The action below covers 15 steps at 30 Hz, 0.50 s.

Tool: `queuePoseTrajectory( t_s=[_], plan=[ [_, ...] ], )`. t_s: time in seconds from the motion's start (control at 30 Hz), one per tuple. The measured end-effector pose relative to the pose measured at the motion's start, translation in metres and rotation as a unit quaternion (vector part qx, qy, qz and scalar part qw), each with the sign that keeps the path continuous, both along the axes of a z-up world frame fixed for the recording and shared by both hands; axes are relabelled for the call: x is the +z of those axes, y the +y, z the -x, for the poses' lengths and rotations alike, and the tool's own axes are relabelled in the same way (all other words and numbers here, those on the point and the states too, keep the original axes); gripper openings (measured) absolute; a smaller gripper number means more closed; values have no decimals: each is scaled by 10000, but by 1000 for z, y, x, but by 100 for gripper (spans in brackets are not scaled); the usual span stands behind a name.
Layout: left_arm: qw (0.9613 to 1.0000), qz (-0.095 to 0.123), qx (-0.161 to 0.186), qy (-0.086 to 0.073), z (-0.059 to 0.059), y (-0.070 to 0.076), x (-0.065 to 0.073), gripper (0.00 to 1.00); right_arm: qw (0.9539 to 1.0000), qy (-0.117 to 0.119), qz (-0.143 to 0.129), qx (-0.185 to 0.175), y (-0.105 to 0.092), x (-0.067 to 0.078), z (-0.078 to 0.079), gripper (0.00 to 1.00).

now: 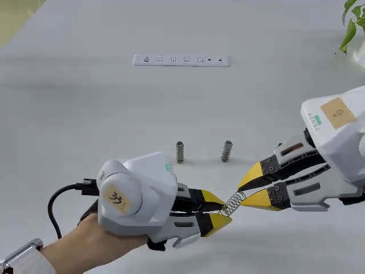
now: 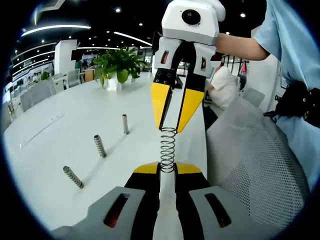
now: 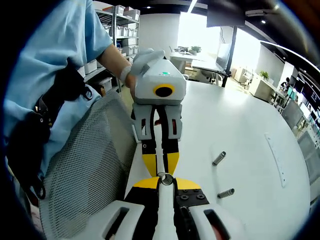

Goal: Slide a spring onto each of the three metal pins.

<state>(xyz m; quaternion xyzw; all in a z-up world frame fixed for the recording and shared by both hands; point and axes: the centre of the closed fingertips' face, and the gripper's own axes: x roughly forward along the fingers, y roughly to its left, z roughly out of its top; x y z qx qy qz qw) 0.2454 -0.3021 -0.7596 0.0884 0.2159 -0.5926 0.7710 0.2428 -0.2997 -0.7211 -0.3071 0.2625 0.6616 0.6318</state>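
Note:
A loose spring (image 1: 232,204) spans the gap between both grippers, low over the white table (image 1: 85,114). My left gripper (image 1: 223,210), at the lower left, is shut on one end of the spring (image 2: 167,147). My right gripper (image 1: 242,196) comes in from the right, its yellow jaws closed on the other end (image 3: 164,178). Further back, two pins stand upright with springs on them (image 1: 180,152) (image 1: 226,151). A bare pin (image 2: 125,123) stands beyond them in the left gripper view; in the head view its top (image 1: 279,146) peeks out behind the right gripper.
A white power strip (image 1: 181,60) lies at the back of the table. A potted plant (image 1: 353,23) stands at the far right corner. A grey mesh chair (image 2: 260,165) sits beside the table edge. A black cable (image 1: 57,205) trails from the left gripper.

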Motion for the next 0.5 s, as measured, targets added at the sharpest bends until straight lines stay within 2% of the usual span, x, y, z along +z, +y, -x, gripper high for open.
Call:
queuePoseTrajectory(
  t_s=[0.5],
  plan=[
    [10000,66,69,13,-3,-3,0,7,9999,-51,97,-20,-4,0,-3,6]
  ],
)
